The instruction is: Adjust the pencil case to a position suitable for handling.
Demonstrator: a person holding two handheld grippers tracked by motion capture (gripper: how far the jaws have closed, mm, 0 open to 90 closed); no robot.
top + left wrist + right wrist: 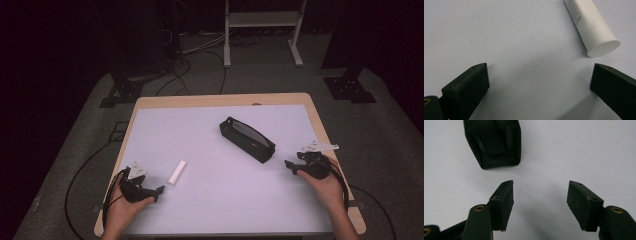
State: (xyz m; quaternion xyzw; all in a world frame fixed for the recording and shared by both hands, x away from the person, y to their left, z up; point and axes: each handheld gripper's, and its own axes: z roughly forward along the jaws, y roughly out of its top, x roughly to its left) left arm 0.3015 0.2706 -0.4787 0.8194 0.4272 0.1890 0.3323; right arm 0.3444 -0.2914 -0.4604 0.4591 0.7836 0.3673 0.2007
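Note:
A white tube (176,172) lies on the white table top (210,200) at the front left; in the left gripper view the tube (590,27) has its flat cap end toward me. A black zip pouch (247,139) lies slantwise right of centre, and its near end (492,142) shows in the right gripper view. My left gripper (159,191) rests just front-left of the tube, open, with bare table between its jaws (540,75). My right gripper (290,166) sits right of the pouch's near end, open and empty (540,187).
The table has a wooden rim (220,100). Beyond it, the grey floor carries black cables (180,75), dark stand bases (122,92), and a white frame (262,30).

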